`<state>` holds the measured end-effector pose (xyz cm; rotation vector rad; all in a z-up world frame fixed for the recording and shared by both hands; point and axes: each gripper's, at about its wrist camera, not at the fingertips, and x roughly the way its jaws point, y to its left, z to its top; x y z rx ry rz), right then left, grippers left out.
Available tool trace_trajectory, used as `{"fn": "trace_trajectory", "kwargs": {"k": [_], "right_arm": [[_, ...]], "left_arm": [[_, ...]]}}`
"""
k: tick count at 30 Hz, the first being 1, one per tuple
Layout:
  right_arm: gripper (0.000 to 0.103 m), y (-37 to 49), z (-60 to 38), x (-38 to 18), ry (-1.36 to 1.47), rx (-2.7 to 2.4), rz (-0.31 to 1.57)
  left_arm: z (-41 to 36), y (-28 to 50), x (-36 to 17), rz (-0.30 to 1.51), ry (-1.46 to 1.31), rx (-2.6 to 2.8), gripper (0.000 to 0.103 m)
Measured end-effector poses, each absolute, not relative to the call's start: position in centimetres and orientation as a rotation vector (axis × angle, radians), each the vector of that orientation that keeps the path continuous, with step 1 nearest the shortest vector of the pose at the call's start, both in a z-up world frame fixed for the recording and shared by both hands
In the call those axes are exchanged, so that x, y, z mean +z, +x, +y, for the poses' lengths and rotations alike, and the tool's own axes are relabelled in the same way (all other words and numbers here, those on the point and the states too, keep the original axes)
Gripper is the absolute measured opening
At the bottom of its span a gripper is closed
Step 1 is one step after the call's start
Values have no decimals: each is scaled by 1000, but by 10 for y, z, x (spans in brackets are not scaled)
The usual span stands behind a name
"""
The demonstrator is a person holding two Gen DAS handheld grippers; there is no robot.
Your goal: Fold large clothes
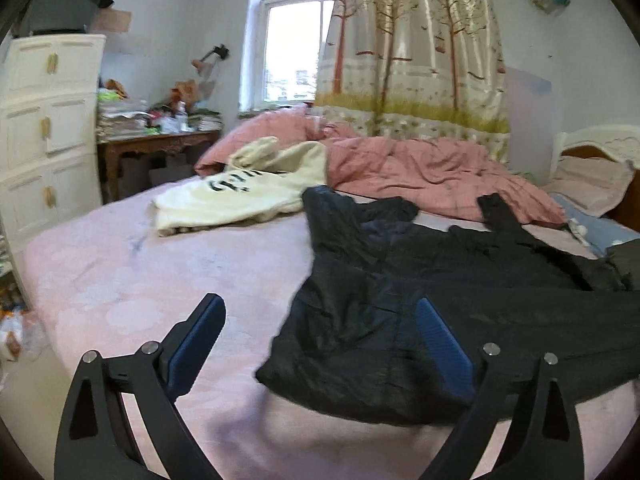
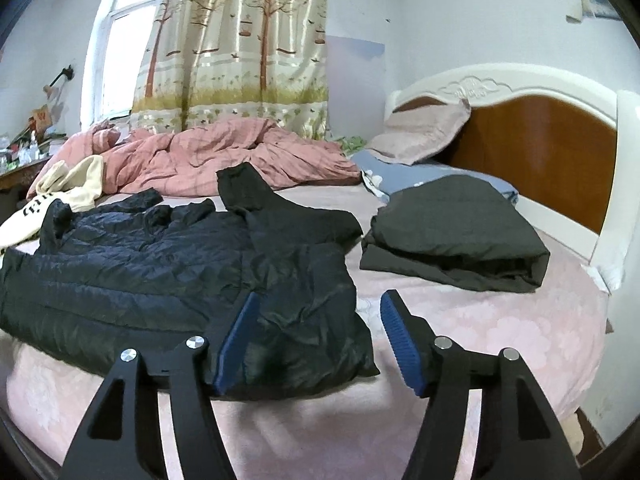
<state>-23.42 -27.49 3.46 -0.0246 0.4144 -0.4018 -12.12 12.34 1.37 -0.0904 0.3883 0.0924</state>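
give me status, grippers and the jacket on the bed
Left gripper open, right gripper open, both over the near hem. Black jacket spread flat, unfolded. Folded dark garment beside it, apart.

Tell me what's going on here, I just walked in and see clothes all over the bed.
A person with a gripper in each hand is folding large clothes on the bed. The black puffer jacket lies spread out, not yet folded. The left gripper and right gripper are both open, poised over its near corners and holding nothing. A dark garment sits already folded near the headboard, and a cream sweatshirt lies rumpled farther back by the pink duvet.
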Motion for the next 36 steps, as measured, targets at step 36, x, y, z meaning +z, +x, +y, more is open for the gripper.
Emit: {"fn": "trace_trajectory", "kwargs": {"k": [36], "right_arm": [[59,97,-278,24,-199,-291,958]], "left_arm": [[1,40,-29,720,1,-29,87]]}}
